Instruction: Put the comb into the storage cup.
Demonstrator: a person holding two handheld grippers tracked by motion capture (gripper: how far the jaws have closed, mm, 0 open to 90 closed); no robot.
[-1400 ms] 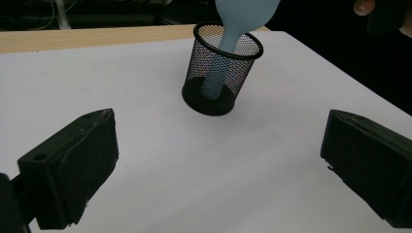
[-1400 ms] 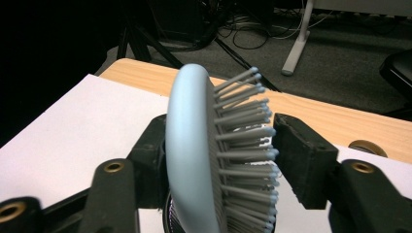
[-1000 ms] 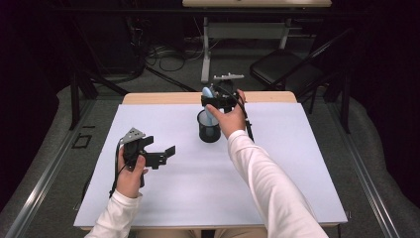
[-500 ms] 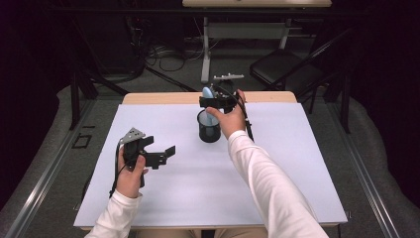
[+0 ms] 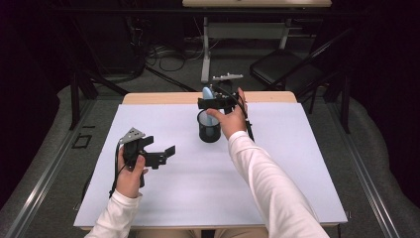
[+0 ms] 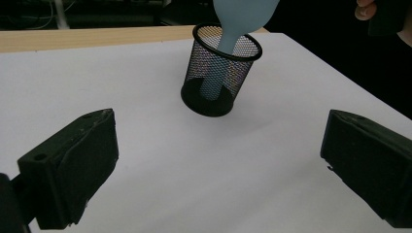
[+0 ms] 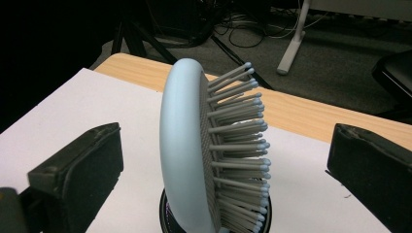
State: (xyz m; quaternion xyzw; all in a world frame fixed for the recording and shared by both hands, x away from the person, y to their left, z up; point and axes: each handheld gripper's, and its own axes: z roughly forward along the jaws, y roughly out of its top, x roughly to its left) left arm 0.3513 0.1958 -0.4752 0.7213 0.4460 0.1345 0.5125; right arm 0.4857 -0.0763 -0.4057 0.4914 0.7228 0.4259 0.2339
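Observation:
A light blue hairbrush (image 5: 207, 93) stands handle-down in a black mesh cup (image 5: 209, 128) at the back middle of the white table top (image 5: 277, 163). My right gripper (image 5: 216, 102) hovers over the cup. Its jaws have just been opening and now stand wide on either side of the brush head (image 7: 187, 155), with both pads clear of it. The bristles point toward the right-hand jaw in the right gripper view. My left gripper (image 5: 159, 146) is open and holds nothing, low over the table's left side. It faces the cup (image 6: 221, 77) and the brush handle (image 6: 228, 43).
The wooden table edge (image 5: 158, 97) runs along the back. Beyond it are a dark floor with cables (image 5: 158, 52), a table leg (image 5: 205, 54) and a black chair (image 5: 282, 74). White surface spreads in front of the cup and to its right.
The right gripper's jaws have spread apart from the brush head. The brush stays upright in the cup. Neither hand has shifted.

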